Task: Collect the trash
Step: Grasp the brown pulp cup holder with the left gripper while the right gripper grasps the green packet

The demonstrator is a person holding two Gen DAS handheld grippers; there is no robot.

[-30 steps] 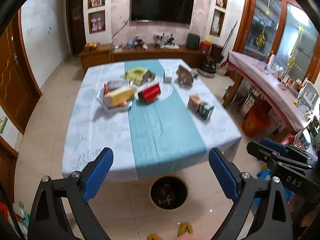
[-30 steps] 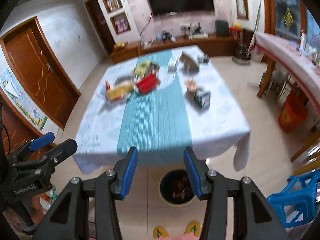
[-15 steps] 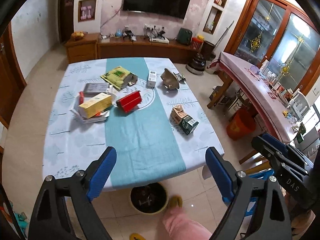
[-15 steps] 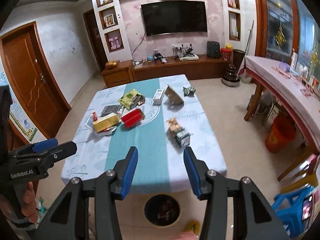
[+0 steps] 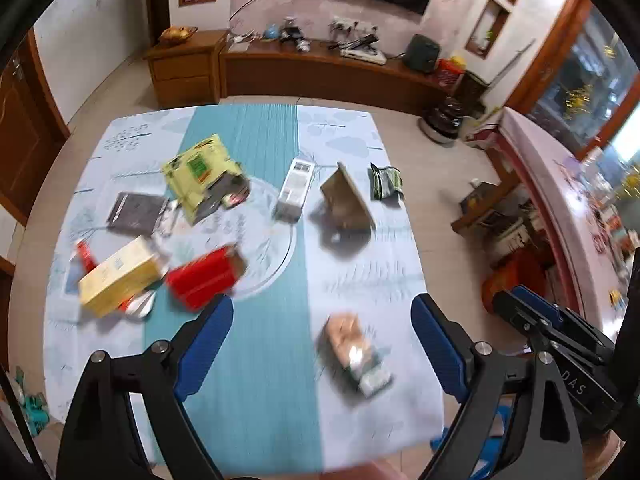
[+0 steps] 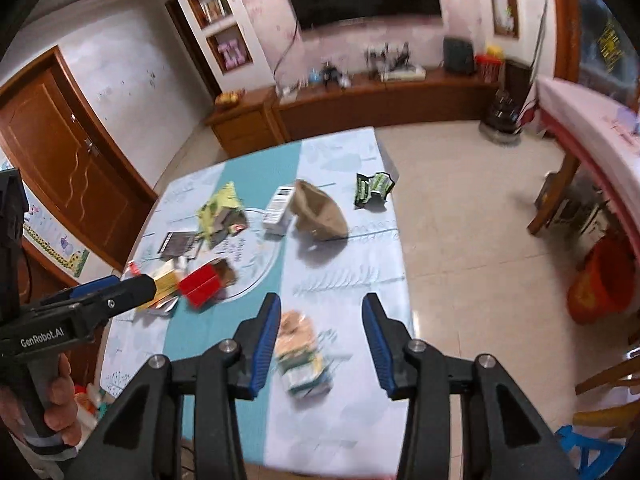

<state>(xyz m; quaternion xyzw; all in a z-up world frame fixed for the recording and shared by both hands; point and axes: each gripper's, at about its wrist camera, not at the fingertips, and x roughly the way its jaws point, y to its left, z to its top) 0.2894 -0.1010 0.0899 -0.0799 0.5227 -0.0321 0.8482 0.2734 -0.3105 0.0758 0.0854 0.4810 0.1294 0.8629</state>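
Observation:
Trash lies scattered on a table with a pale cloth and teal runner point(image 5: 260, 360). Nearest is a crumpled carton with a green-white box point(image 5: 356, 356) point(image 6: 302, 356). Farther off lie a red box point(image 5: 202, 278) point(image 6: 202, 284), a yellow box point(image 5: 120, 276), a yellow-green pack point(image 5: 200, 172), a white box point(image 5: 296, 190), a brown bag point(image 5: 346, 200) point(image 6: 320, 210) and a green wrapper point(image 5: 384, 182) point(image 6: 372, 190). My left gripper point(image 5: 322, 350) is open and empty above the near table. My right gripper point(image 6: 320, 344) is open and empty, with the crumpled carton between its fingers in view.
A dark flat packet point(image 5: 138, 208) lies at the table's left. An orange bucket point(image 6: 604, 284) stands on the floor to the right, beside a long pink-covered table point(image 6: 592, 136). A blue stool point(image 6: 588, 452) is at the near right. A wooden TV cabinet point(image 5: 320, 68) lines the far wall.
Both grippers have moved forward and over the table. The floor bin below the table edge has dropped out of view. The right gripper's fingers have spread wider.

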